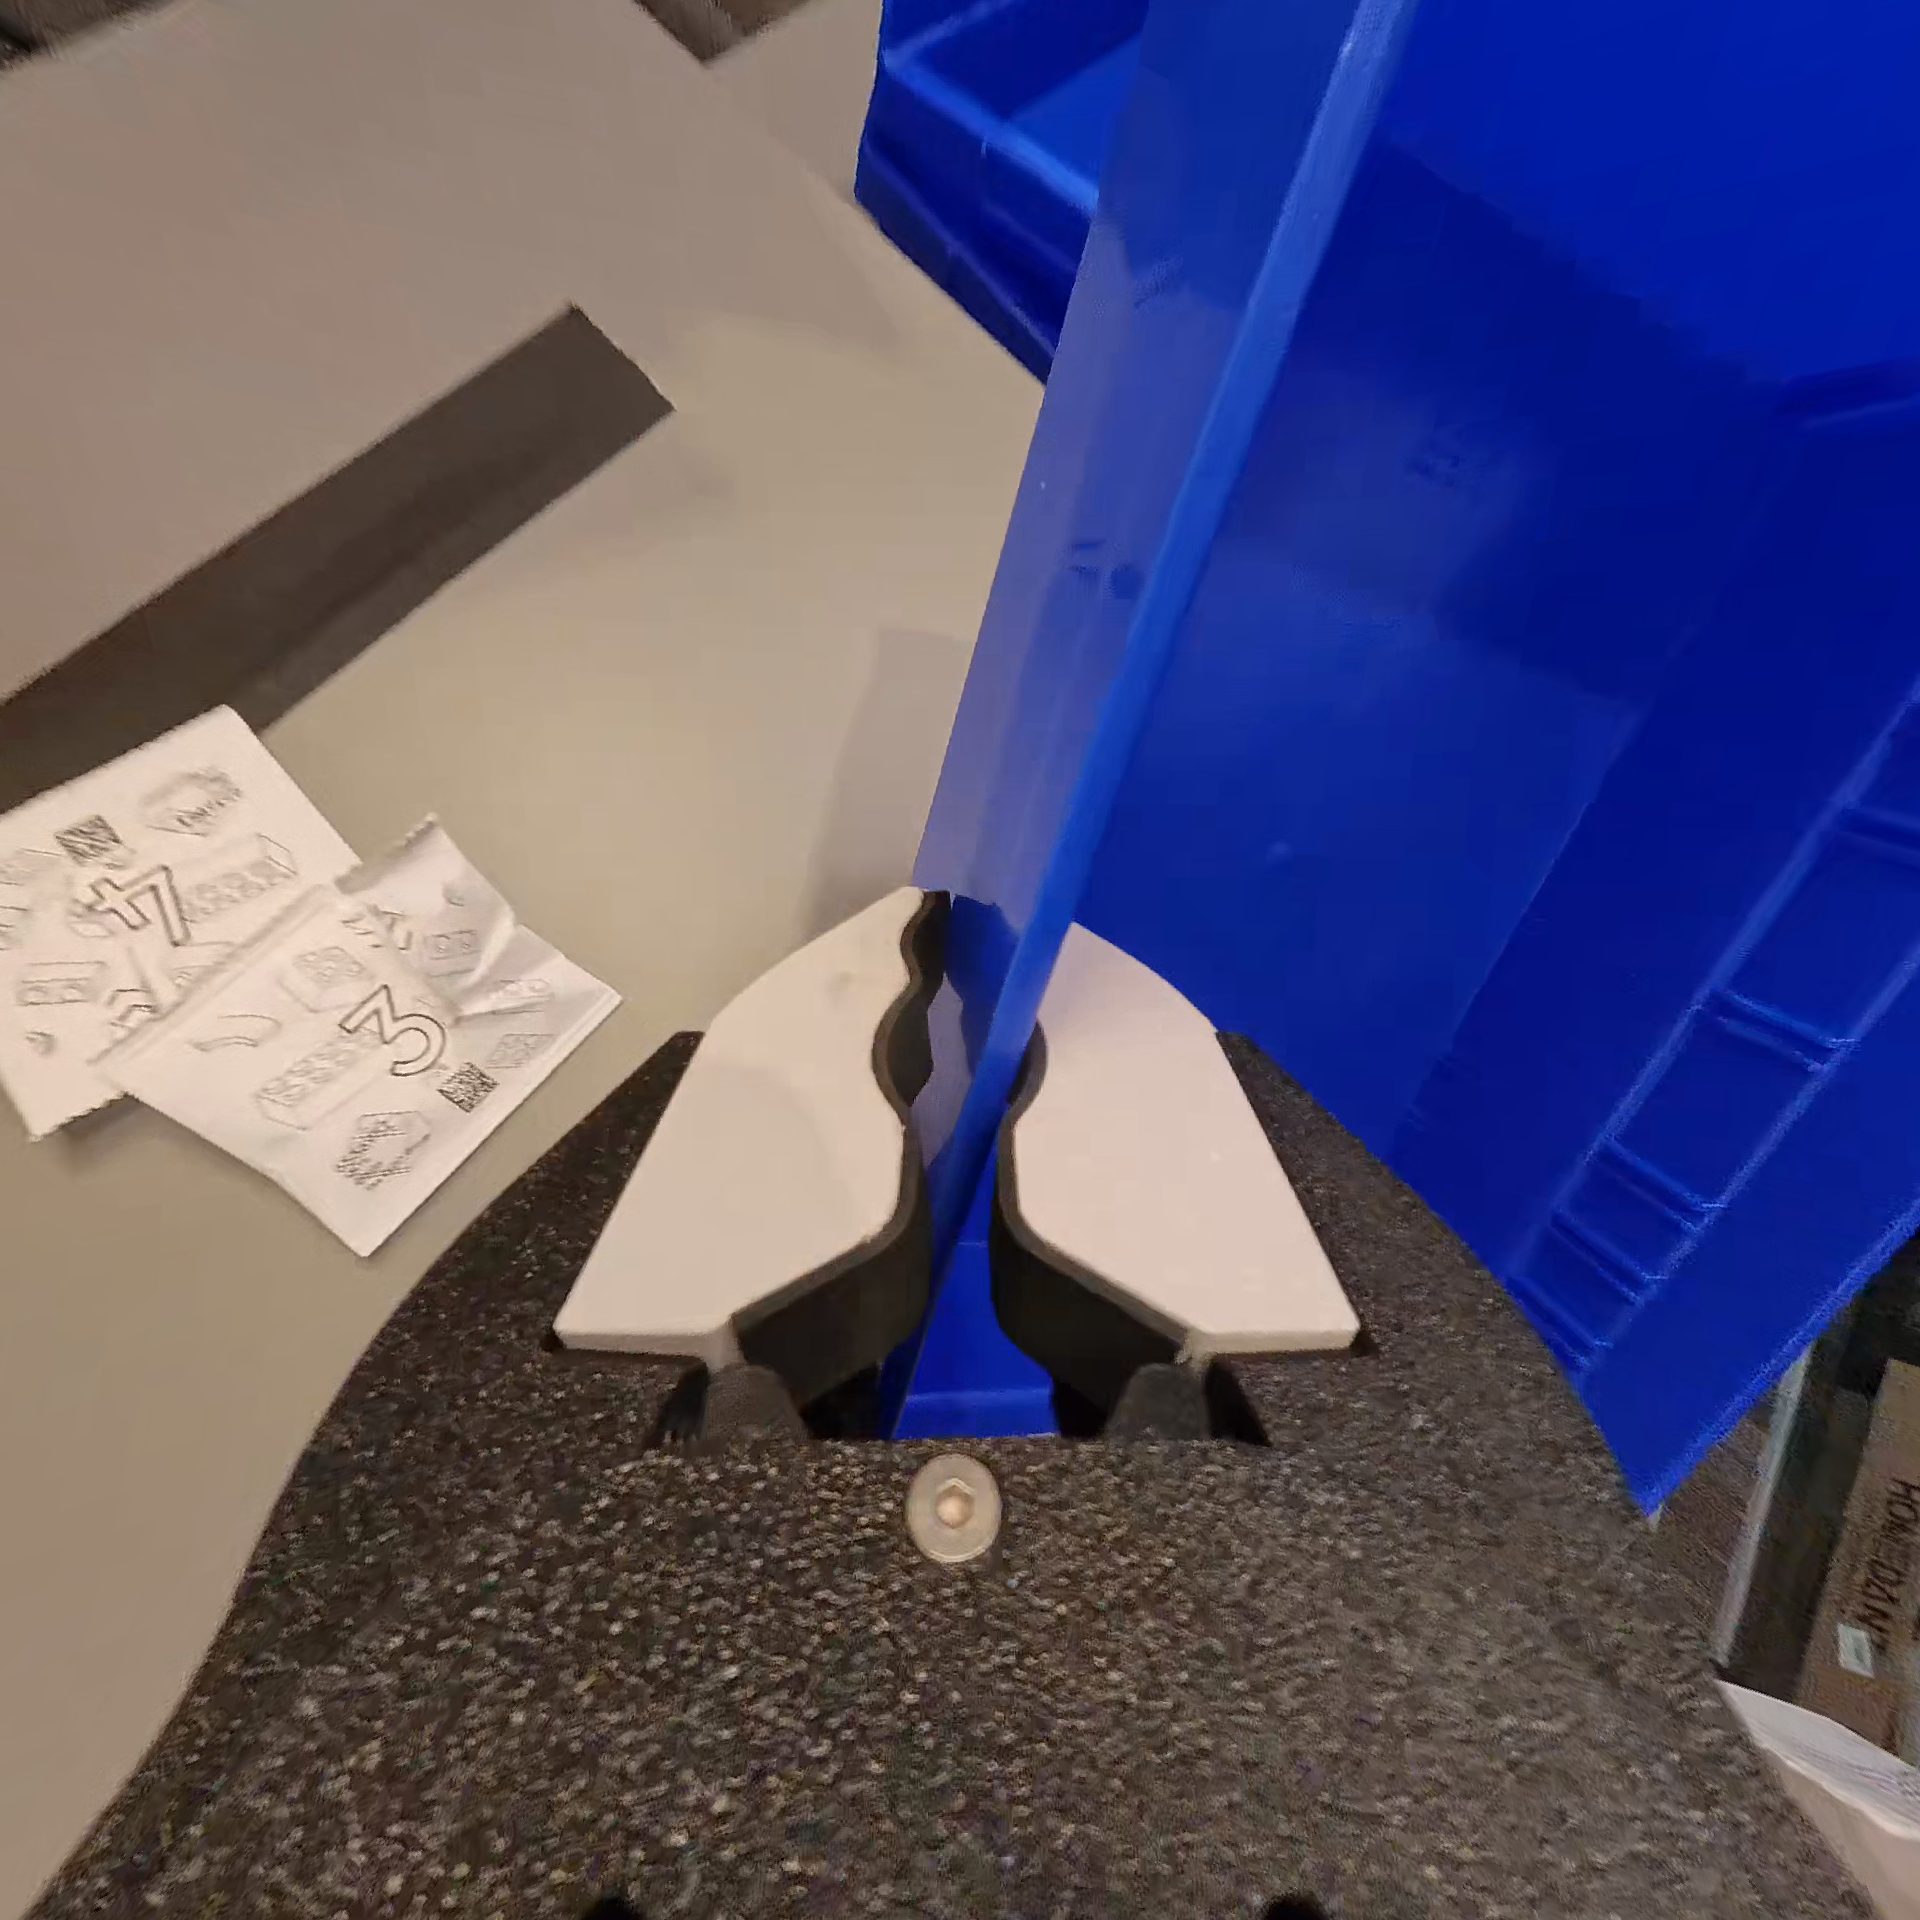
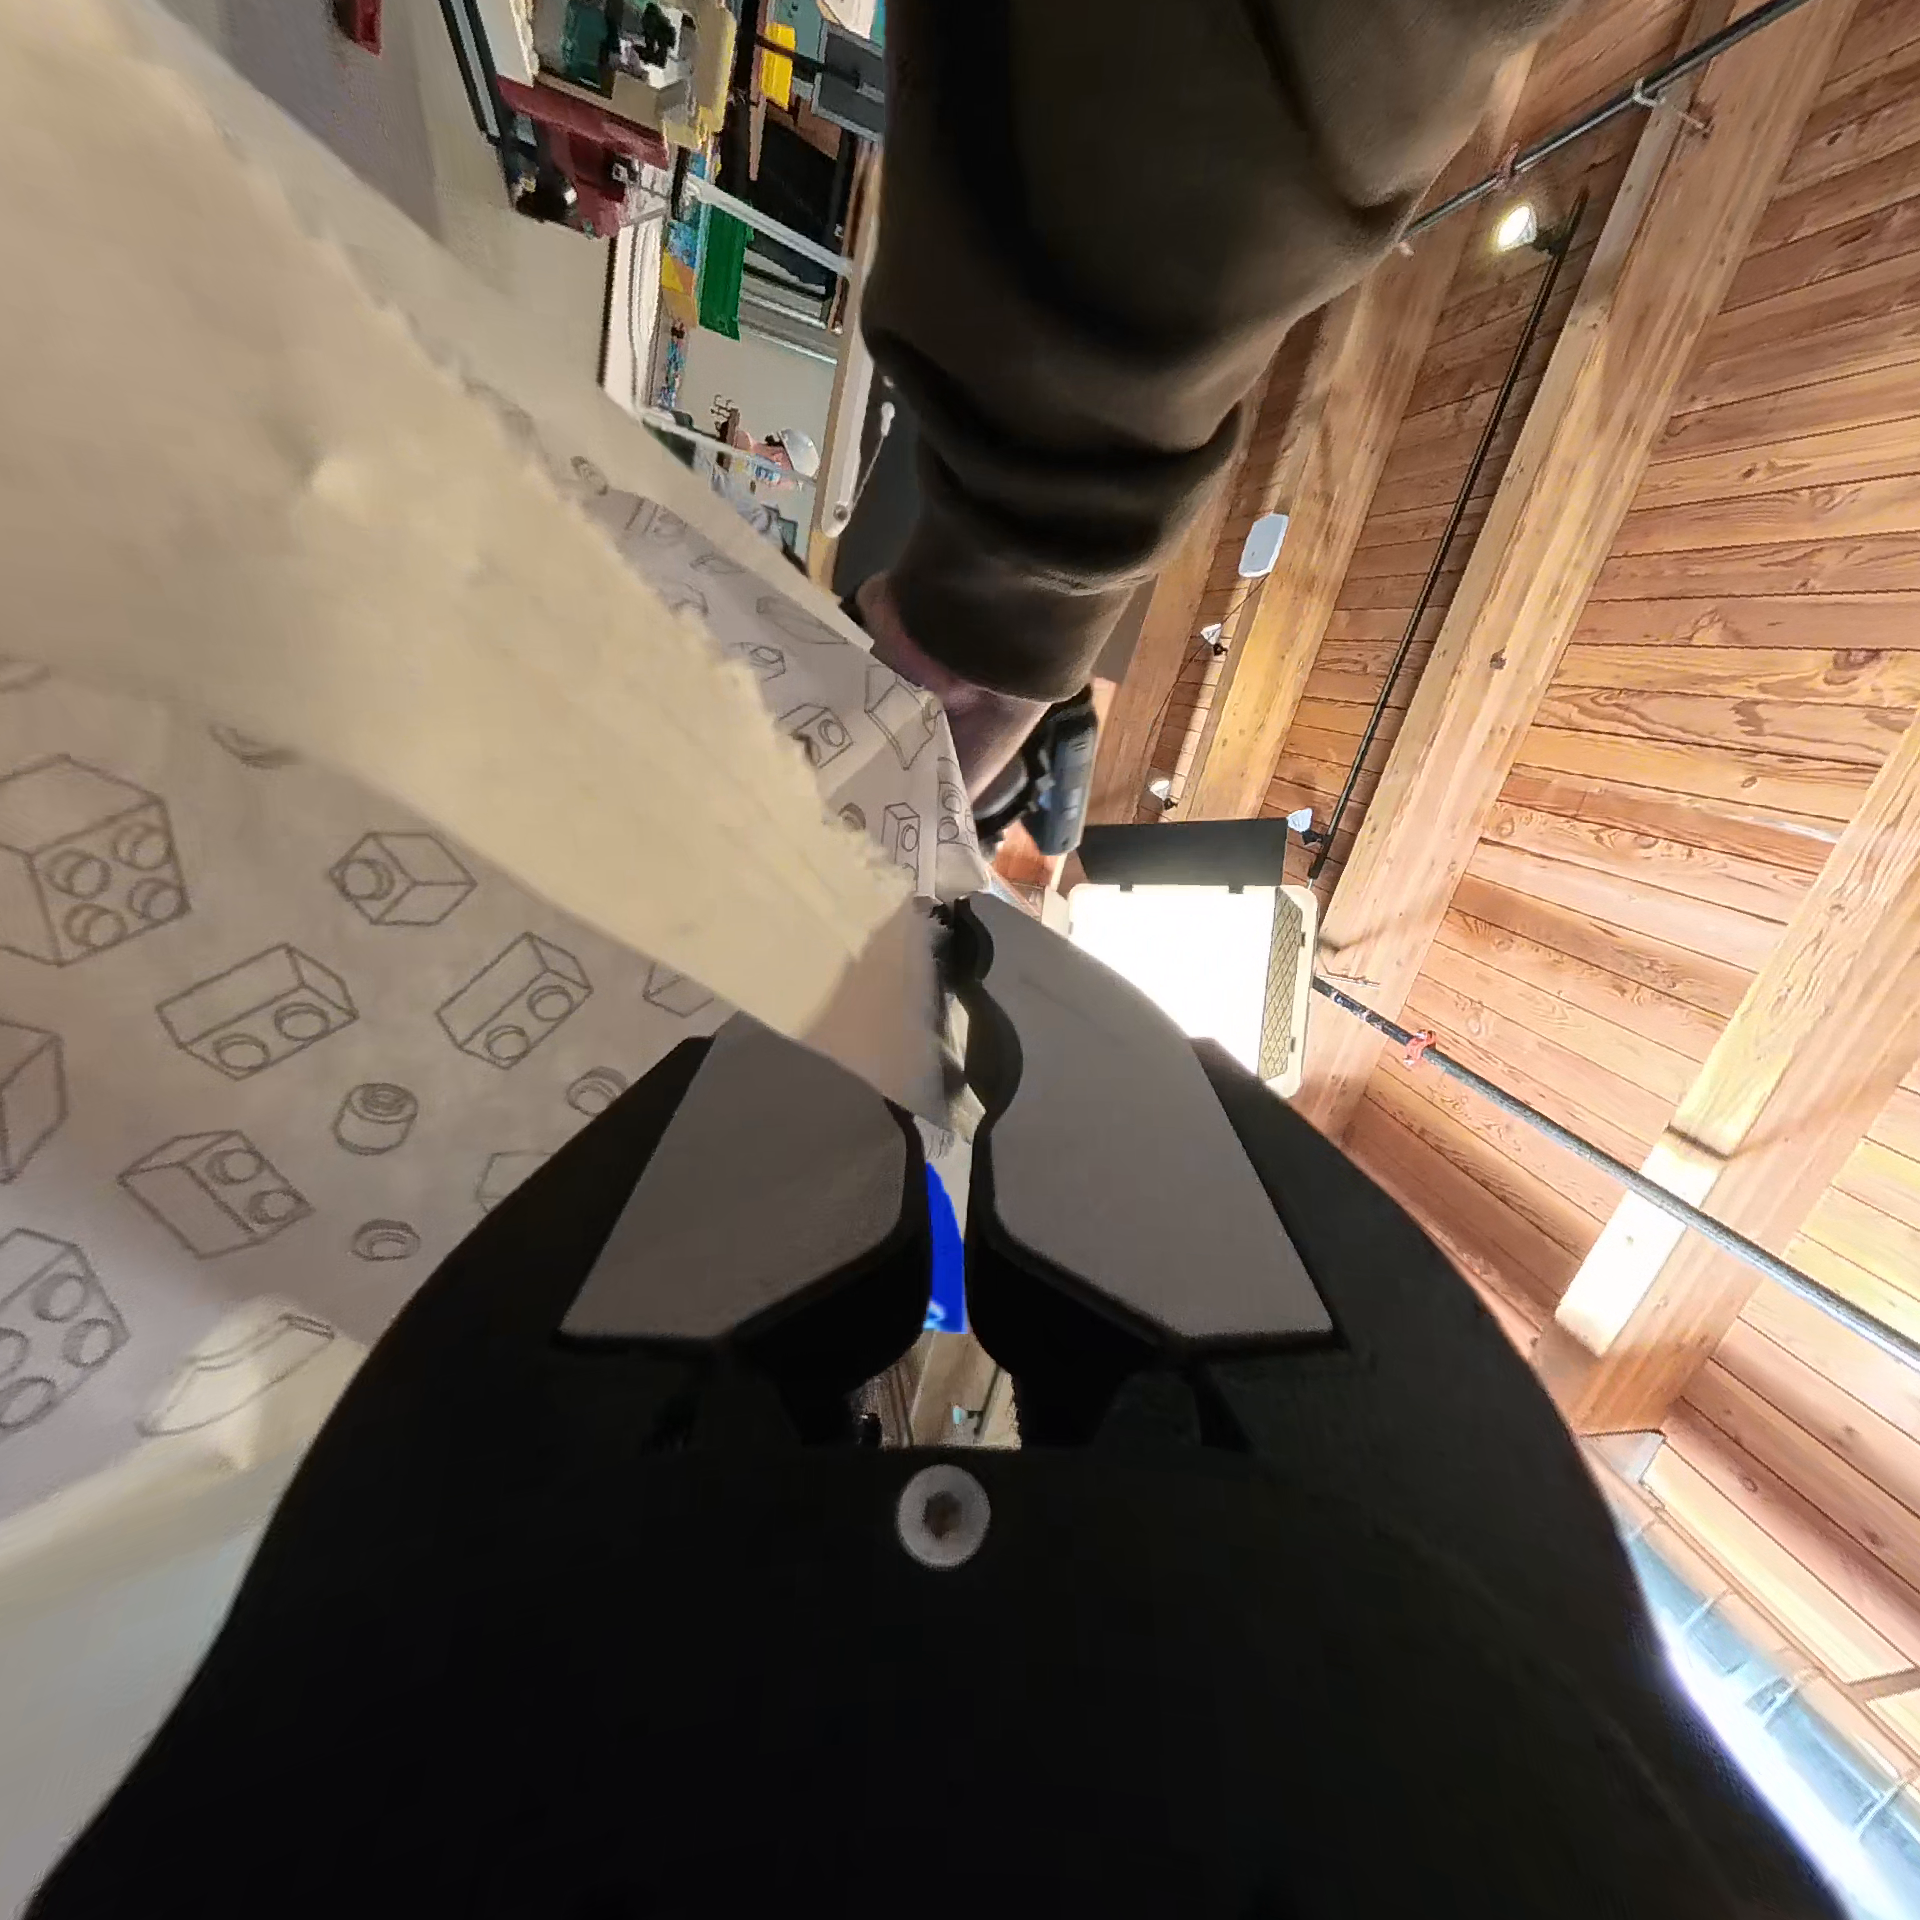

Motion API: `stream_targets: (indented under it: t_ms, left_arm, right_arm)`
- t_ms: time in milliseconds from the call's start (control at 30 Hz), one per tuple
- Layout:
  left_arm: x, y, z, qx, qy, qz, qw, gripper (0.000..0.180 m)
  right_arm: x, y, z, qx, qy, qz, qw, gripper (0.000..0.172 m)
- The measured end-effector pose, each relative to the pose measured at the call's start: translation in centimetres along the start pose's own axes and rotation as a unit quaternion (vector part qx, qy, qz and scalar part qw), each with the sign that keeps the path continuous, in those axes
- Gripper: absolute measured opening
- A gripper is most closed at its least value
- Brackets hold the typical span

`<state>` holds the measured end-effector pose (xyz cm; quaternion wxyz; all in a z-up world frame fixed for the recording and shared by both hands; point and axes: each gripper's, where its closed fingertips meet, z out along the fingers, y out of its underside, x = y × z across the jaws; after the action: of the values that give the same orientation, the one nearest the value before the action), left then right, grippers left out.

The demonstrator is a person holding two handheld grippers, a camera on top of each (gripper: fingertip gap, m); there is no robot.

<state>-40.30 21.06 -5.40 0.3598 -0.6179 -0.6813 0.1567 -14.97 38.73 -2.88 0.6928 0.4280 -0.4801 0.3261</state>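
My left gripper (image 1: pixel 966 935) is shut on the thin side wall of a blue plastic bin (image 1: pixel 1455 623). The wall runs between both pads, and the bin is tilted up off the grey table (image 1: pixel 623 623). My right gripper (image 2: pixel 956 935) is shut on the torn edge of a white paper bag (image 2: pixel 364 831) printed with brick drawings. The bag hangs to the left of the fingers. This view is tipped up toward a wooden ceiling (image 2: pixel 1610 727). A bit of blue (image 2: pixel 943 1236) shows behind the right fingers.
Two flat white printed paper bags (image 1: pixel 312 997) lie on the table left of my left gripper. A second blue bin (image 1: pixel 987 156) stands behind. A person's dark sleeve (image 2: pixel 1060 312) reaches down ahead of my right gripper. Cardboard boxes (image 1: pixel 1860 1558) sit below the table edge.
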Motion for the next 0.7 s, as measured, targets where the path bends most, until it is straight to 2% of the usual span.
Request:
stream_targets:
  t_ms: [167, 333, 400, 533, 633, 700]
  left_arm:
    - [-0.4, 2.1, 3.6, -0.050, 0.014, -0.043, 0.998, 0.007]
    - [0.0, 1.7, 4.6, -0.075, 0.024, -0.057, 0.995, 0.012]
    - [0.1, 1.3, 4.5, -0.061, 0.026, -0.054, 0.996, 0.014]
    - [1.4, -0.8, 1.8, 0.012, 0.084, -0.058, 0.995, 0.027]
    - [2.9, -1.0, -2.7, 0.045, 0.142, -0.027, 0.989, 0.035]
    - [4.1, 0.3, -6.6, 0.055, 0.186, 0.010, 0.981, 0.038]
  right_arm:
    - [-0.5, -0.1, 0.4, 0.004, -0.003, 0.007, 1.000, 0.000]
    - [-0.5, -0.4, 1.2, 0.011, 0.001, 0.010, 1.000, 0.000]
    - [-0.3, -0.7, 1.6, 0.013, 0.005, 0.012, 1.000, 0.000]
    - [-0.3, -1.2, 2.1, 0.019, 0.007, 0.013, 1.000, 0.000]
    - [-0.2, -1.6, 2.4, 0.027, 0.008, 0.011, 1.000, 0.000]
    - [0.1, -1.9, 2.5, 0.034, 0.012, 0.010, 0.999, 0.000]
